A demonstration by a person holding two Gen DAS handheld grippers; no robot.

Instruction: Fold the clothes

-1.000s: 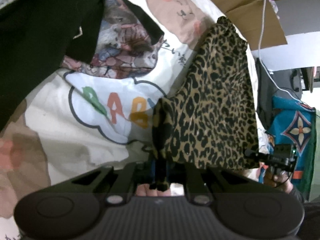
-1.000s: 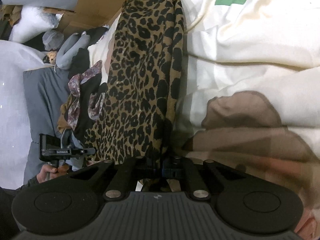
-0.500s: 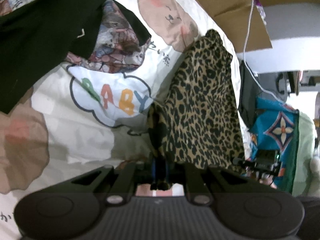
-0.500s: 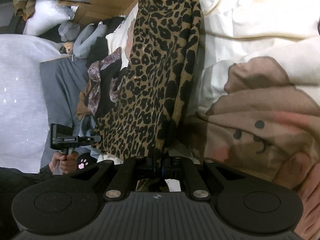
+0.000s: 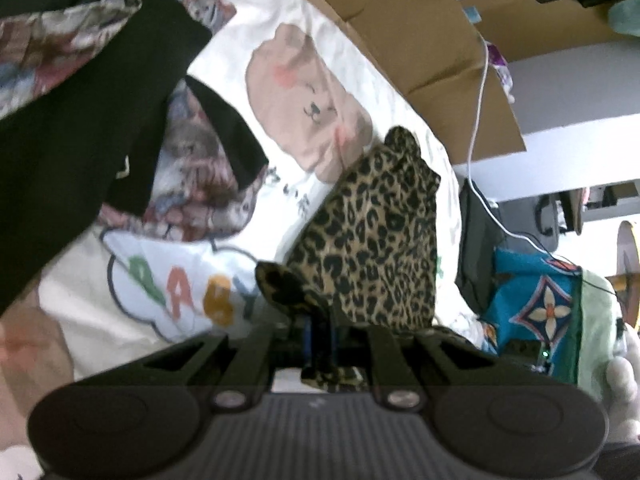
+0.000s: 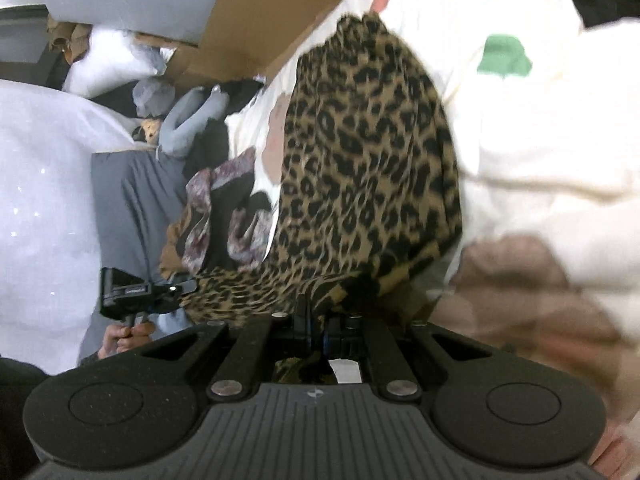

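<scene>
We see the leopard-print garment (image 5: 376,240) held up off the cream blanket (image 5: 240,60), and we take this garment as our landmark. Both tongs are clenched on its near edge: the left gripper (image 5: 320,340) pinches a dark, bunched corner of it, and the right gripper (image 6: 320,320) bites a rumpled fold of the same cloth.

From the left wrist view we get what the other view lacks: the cartoon print of the blanket. A tan bear face (image 5: 308,100) lies beyond and to the left of the garment, and a cloud outline with the coloured letters "BABY" (image 5: 180,288) sits just left of its lower edge. Further left of the garment lie a black cloth (image 5: 80,128) and a floral patterned fabric (image 5: 192,184). To the right of the garment are a teal fabric with a flower motif (image 5: 536,312) and a white cable (image 5: 480,120) trailing down over brown cardboard (image 5: 420,32).

From the right wrist view alone we see the left tool from outside, a black device (image 6: 128,292) touching the garment's lower left edge, with the person's hand (image 6: 124,336) gripping its handle. Left of the garment here lie grey fabric (image 6: 132,208) and a heap of mixed clothes (image 6: 224,208); to the right the blanket rises in thick, soft folds with a green patch (image 6: 506,56).

The garment is thin and limp, its tan ground covered with black spots, and it hangs in soft pleats. The edges in the right view are blurred.
</scene>
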